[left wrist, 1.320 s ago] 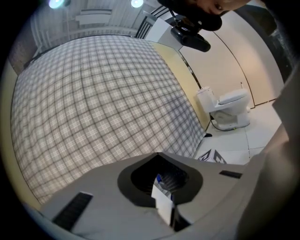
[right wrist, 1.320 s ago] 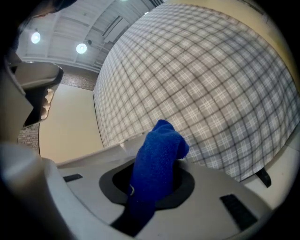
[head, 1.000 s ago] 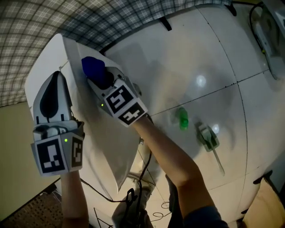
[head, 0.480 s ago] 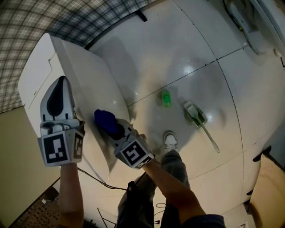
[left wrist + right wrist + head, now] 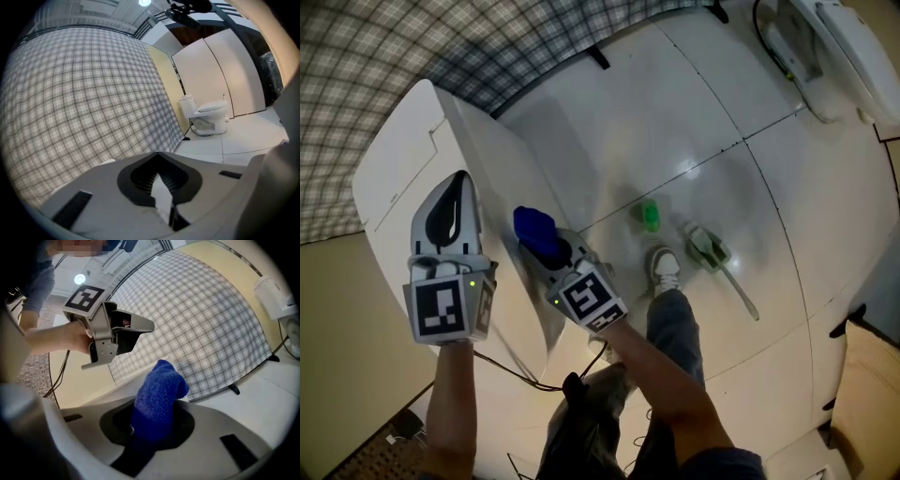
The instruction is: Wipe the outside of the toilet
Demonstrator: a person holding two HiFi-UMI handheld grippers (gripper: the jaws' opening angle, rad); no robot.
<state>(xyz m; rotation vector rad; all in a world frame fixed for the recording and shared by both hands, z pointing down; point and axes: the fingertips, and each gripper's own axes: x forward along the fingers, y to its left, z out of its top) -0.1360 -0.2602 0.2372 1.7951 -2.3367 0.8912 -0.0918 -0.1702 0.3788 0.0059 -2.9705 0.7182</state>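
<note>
My right gripper (image 5: 551, 249) has its fingers clenched on a blue cloth (image 5: 534, 229), which sticks up out of them in a bunched wad. The cloth sits at the sloping side edge of the white toilet (image 5: 398, 164); I cannot tell whether it touches. My left gripper (image 5: 464, 180) hovers over the toilet, left of the right one and apart from it, its fingers closed together with nothing between them. My shoe (image 5: 664, 267) stands on the white tiled floor (image 5: 675, 112), just right of the right gripper. Beyond it lie a green bottle (image 5: 650, 214) and a brush (image 5: 712, 248), near each other. Past them the floor runs open to a plaid wall (image 5: 394, 47) and a second toilet (image 5: 825, 42).
</note>
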